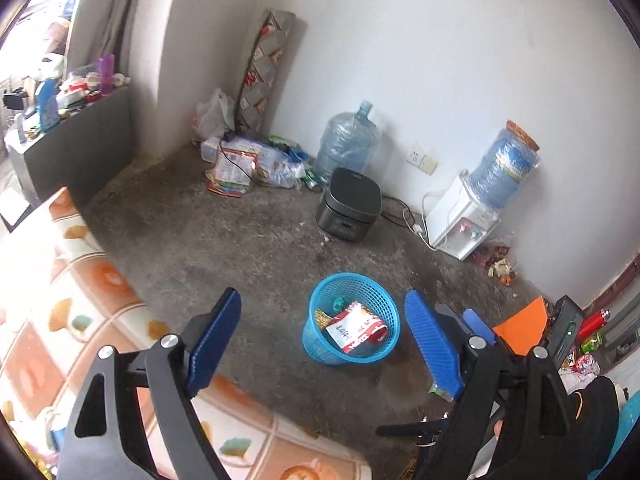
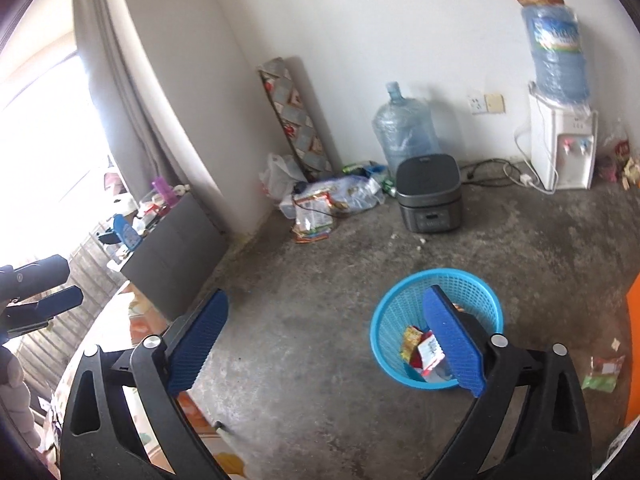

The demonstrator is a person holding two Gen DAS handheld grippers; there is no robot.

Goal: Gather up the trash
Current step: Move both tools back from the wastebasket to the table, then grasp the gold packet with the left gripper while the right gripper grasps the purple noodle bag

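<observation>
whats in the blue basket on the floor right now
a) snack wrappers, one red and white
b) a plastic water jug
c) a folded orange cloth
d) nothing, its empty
a: the blue basket stands upright on the concrete floor with snack wrappers lying inside it, the biggest one red and white; the water jug stands apart by the wall.

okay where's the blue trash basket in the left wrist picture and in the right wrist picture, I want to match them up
Left wrist: the blue basket sits lower centre on the floor, between the two fingers of the open left tool.
Right wrist: the basket is lower right of centre, partly behind one finger of the right tool.
Shared landmark: the dark cooker stands beyond the basket, near the wall, in both.
</observation>
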